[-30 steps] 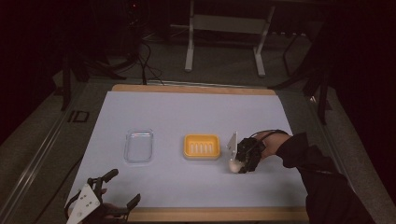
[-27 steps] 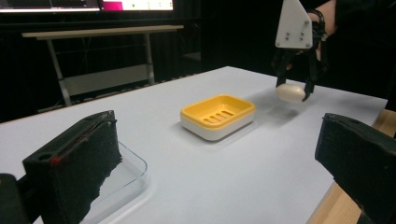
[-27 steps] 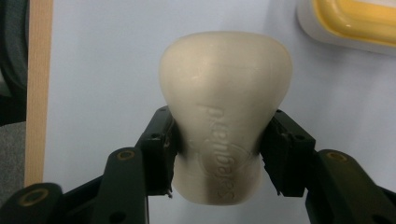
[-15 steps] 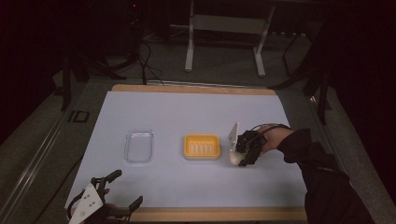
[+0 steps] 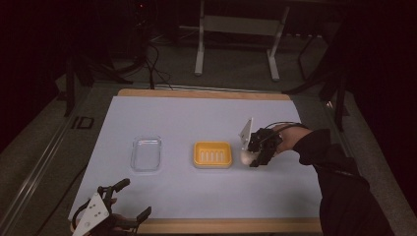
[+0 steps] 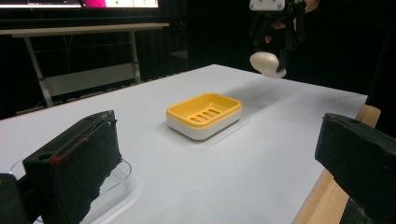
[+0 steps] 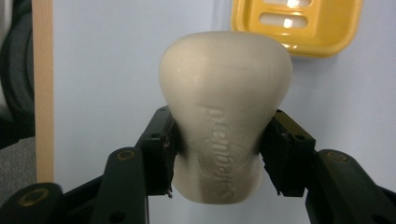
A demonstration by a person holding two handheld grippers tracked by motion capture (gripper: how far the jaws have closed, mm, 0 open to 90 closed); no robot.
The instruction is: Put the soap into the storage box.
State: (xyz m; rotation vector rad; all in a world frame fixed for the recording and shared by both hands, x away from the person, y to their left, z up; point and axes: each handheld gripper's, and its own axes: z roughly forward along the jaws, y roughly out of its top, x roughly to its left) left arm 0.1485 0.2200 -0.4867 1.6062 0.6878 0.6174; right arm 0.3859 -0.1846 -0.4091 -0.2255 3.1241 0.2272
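My right gripper (image 5: 252,158) is shut on a cream bar of soap (image 7: 224,126), held in the air just right of the yellow soap dish (image 5: 212,154). The soap (image 6: 265,63) hangs above the table beyond the dish (image 6: 204,115) in the left gripper view. The dish's slotted tray (image 7: 296,24) shows at the top of the right gripper view. My left gripper (image 5: 125,202) is open and empty near the table's front left edge, with its jaws wide apart. A clear plastic lid (image 5: 146,154) lies left of the dish.
The white table top (image 5: 196,118) has a wooden rim (image 5: 206,93) along its far and near sides. Metal stand legs (image 5: 199,46) and cables lie on the dark floor behind. A dark sleeve (image 5: 339,187) comes in at the right.
My right gripper has lifted the soap and drifted slightly toward the dish. The left gripper has barely moved.
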